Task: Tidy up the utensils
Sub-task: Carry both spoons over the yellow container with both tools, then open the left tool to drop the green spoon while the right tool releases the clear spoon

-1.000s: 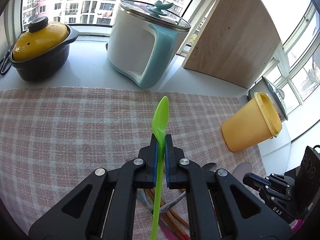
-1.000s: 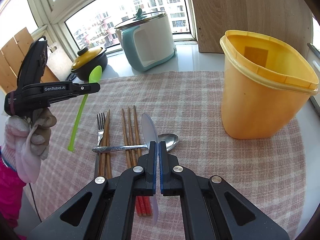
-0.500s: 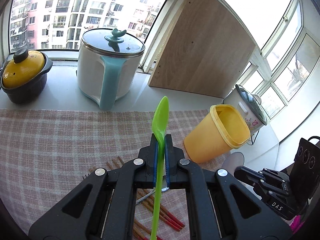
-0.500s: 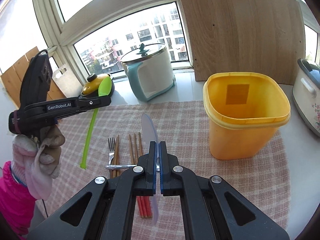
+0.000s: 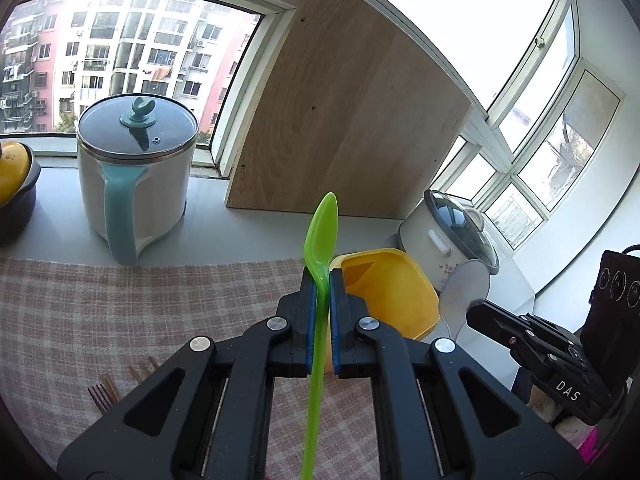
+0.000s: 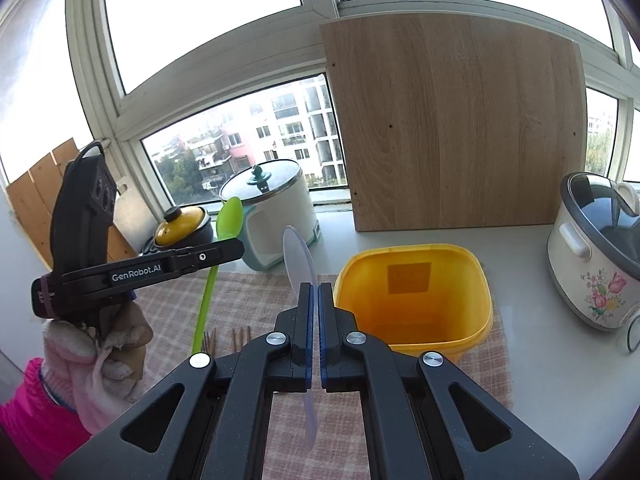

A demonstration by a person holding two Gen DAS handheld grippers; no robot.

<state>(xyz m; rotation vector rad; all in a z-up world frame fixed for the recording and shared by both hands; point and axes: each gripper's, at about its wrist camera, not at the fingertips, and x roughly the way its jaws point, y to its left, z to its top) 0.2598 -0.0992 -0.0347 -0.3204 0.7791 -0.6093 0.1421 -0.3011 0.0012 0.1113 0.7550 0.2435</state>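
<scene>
Nearest to us, our left gripper point(image 5: 320, 276) was clamped on the green spoon point(image 5: 320, 236), pads pressed to its neck, bowl up and forward, handle trailing down below the jaws. Our right gripper point(image 6: 314, 292) was clamped the same way on the clear spoon point(image 6: 298, 258), its pale bowl standing above the jaws and its handle hanging beneath them. Both spoons were carried in the air, their long axes running along the fingers, tipped bowl-high.

Just beyond, on the checked cloth point(image 5: 120, 304), chopsticks point(image 6: 236, 336) and a fork point(image 5: 102, 396) lay flat, below and to the left of both grippers.

Farther on stood the yellow tub point(image 6: 416, 300), mouth open upward, at the right end of the cloth. From the right gripper it lay straight ahead and slightly right, close under the jaws. From the left gripper it showed just right of the jaws, partly hidden behind them, with the right gripper further right.

We judged the right hand the nearer of the two. Either spoon would go in only if brought over the rim and tipped so its long axis pointed down into the mouth.

Behind all this were the white pot point(image 5: 136, 176) and the wooden board point(image 6: 456, 120).
</scene>
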